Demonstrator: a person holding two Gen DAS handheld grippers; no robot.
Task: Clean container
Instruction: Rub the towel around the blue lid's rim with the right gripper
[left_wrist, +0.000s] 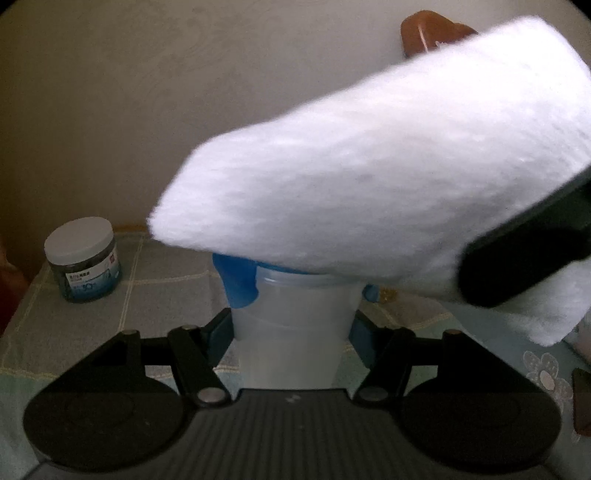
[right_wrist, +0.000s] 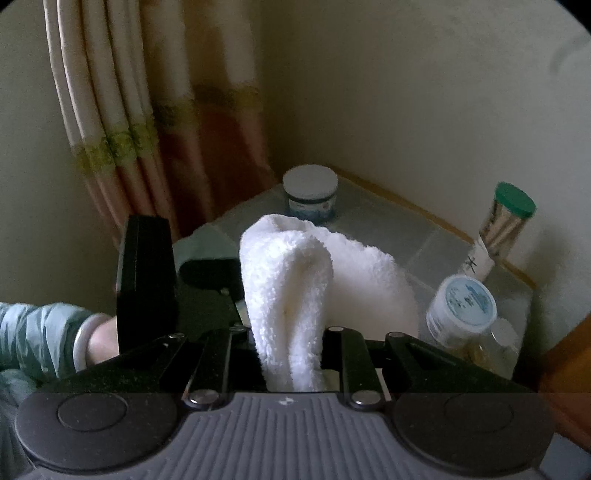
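The left gripper (left_wrist: 293, 328) had its fingers closed around the body of a translucent plastic container with a blue lid (left_wrist: 291, 314), holding it upright just above a bench draped in a pale checked cloth (left_wrist: 110, 306); the right gripper (right_wrist: 291, 354) had its fingers clamped on a folded white terry towel (right_wrist: 288, 295), which in the left wrist view (left_wrist: 369, 177) hung right over the container's lid, touching it or nearly so; exact contact could not be told through the blur.

The container looked light, thin-walled and smooth, so probably slippery and a little yielding under a hard squeeze; the mid-body hold below the rim seemed the sensible place, leaving lid and upper wall free for wiping. The towel looked soft and floppy, best pinched at the fold, as it was, so a thick pad faced the plastic.

A short grey-lidded jar with a blue label (left_wrist: 83, 258) stood well apart to the left; in the right wrist view a green-capped clear tube (right_wrist: 506, 221) and a small white-capped bottle (right_wrist: 461, 314) stood near the wall.
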